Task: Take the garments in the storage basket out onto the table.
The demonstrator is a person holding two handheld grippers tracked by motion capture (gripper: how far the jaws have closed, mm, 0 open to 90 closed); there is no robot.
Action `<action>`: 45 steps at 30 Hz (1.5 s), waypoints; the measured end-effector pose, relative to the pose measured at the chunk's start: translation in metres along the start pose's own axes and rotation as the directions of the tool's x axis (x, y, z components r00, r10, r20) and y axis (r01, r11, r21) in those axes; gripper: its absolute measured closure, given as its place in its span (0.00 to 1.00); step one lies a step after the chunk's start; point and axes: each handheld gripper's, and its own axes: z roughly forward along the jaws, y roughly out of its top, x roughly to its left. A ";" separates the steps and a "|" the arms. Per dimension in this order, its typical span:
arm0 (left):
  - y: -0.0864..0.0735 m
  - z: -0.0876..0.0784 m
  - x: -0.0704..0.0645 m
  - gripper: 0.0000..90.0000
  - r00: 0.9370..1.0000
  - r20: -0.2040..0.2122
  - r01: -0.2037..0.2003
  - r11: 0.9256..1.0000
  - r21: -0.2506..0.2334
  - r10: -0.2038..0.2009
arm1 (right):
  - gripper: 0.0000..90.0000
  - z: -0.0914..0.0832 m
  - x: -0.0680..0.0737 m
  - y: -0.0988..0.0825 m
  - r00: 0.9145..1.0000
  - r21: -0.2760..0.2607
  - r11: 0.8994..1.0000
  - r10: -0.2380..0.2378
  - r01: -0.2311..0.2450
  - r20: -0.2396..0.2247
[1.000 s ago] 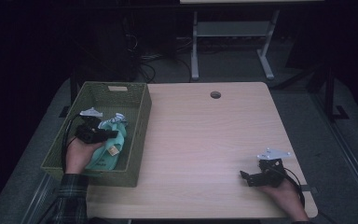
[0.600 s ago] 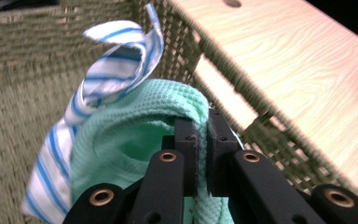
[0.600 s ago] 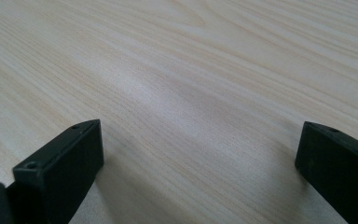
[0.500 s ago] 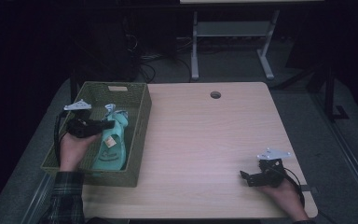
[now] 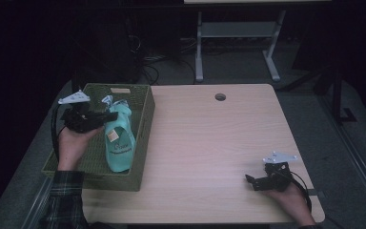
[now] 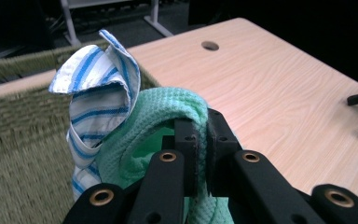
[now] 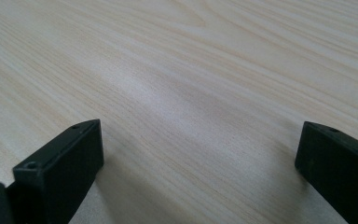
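My left gripper is shut on a fold of a teal waffle-weave towel, which hangs from the jaws down into the green woven basket. In the left gripper view the black jaws pinch the teal towel, and a white cloth with blue stripes stands up against it on the left. The striped cloth shows at the towel's top. My right gripper rests open on the table at the front right, with bare wood between its jaws.
The basket sits at the left edge of the light wooden table. A round cable hole lies near the far edge. The floor behind the table holds cables and a metal stand.
My left gripper has risen and drawn the teal towel up out of the basket, so that it now hangs lengthwise. The right gripper has stayed put.
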 end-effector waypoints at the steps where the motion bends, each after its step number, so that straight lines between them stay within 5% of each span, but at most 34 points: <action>1: 0.003 -0.001 -0.001 0.94 1.000 0.003 -0.001 1.000 -0.008 0.001 | 0.00 0.000 0.000 0.000 1.000 0.000 1.000 0.000 0.000 0.000; 15: 0.040 -0.016 -0.017 0.94 0.998 0.049 -0.040 0.995 -0.090 0.045 | 0.00 0.000 0.000 0.000 1.000 0.000 1.000 0.001 -0.001 0.001; 26: 0.067 -0.012 -0.037 0.94 0.992 0.088 -0.080 0.987 -0.136 0.093 | 0.00 0.000 0.000 0.000 1.000 0.000 1.000 0.002 -0.002 0.002; 45: 0.091 0.029 -0.083 0.94 0.964 0.210 -0.130 0.977 -0.167 0.164 | 0.00 0.000 0.000 0.000 1.000 0.000 1.000 0.002 -0.002 0.002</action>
